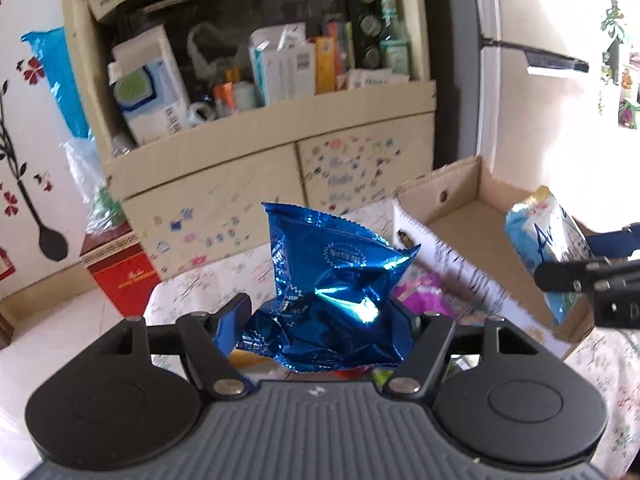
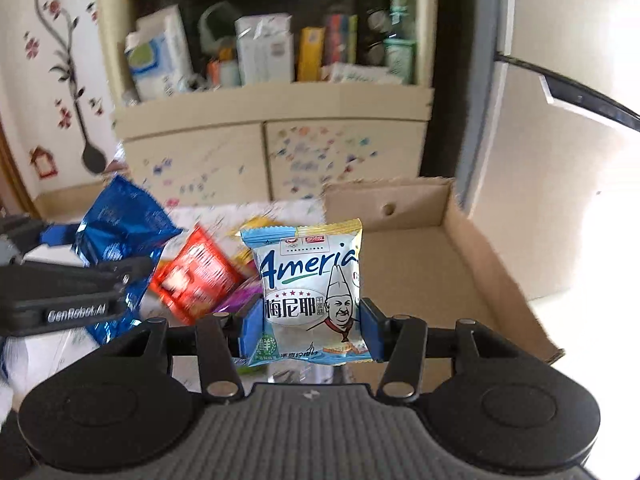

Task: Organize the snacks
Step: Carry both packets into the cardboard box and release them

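My left gripper (image 1: 320,320) is shut on a crumpled shiny blue foil snack packet (image 1: 332,284), held up above the table. It also shows at the left of the right wrist view (image 2: 116,240). My right gripper (image 2: 308,332) is shut on a pale blue and white snack packet with a chef picture (image 2: 310,280), held just left of an open cardboard box (image 2: 460,280). That packet also shows at the right of the left wrist view (image 1: 548,248), over the box (image 1: 472,216). A red packet (image 2: 196,276) and a purple packet (image 2: 240,296) lie on the table below.
A table with a floral cloth (image 1: 208,280) holds the box and loose snacks. A cream cabinet (image 1: 256,128) full of boxes and bottles stands behind. A red box (image 1: 120,276) sits on the floor at the left. A white fridge (image 2: 560,160) is at the right.
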A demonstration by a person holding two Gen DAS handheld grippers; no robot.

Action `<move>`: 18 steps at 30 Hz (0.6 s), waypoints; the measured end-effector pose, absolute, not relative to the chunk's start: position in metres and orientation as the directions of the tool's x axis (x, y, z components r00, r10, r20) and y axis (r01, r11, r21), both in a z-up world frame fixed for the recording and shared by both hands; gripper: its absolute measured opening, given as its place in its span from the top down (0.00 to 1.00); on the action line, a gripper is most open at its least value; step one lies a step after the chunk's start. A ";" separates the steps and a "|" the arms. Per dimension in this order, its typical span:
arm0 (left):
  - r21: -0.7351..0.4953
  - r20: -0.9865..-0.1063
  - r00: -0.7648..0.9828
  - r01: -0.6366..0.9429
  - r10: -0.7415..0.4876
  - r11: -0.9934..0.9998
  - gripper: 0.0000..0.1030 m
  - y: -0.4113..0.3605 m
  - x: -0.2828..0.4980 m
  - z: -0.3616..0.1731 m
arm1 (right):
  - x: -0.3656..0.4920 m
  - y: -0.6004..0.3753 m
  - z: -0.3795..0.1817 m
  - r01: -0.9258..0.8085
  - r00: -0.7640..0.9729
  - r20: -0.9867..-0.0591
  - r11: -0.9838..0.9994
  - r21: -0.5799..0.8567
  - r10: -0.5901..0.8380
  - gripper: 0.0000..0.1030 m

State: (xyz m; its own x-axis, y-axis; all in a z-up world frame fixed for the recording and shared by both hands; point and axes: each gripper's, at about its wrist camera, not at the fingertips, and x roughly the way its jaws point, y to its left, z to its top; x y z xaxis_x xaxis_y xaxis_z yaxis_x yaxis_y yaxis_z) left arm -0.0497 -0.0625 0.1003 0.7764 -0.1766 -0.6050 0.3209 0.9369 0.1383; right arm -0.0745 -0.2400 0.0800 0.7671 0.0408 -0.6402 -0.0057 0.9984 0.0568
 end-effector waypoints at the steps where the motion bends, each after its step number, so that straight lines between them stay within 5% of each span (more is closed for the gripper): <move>1: 0.133 -0.602 0.776 0.331 -0.189 0.934 0.32 -0.067 -0.049 0.101 | -0.074 -0.244 0.081 0.008 0.771 -0.636 0.998 0.060 0.032 0.45; 18: 0.058 -0.624 0.680 0.531 -0.385 0.845 0.32 -0.147 -0.031 0.099 | -0.068 -0.311 0.084 0.297 0.743 -0.660 0.937 0.185 -0.106 0.45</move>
State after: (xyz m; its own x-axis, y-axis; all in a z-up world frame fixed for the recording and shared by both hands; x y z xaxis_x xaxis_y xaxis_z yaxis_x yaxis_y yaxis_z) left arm -0.0309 -0.1472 0.0989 0.6800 -0.3851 -0.6239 0.5314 0.8451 0.0575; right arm -0.0676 -0.3112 0.0842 0.7435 -0.1058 -0.6603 0.2972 0.9368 0.1846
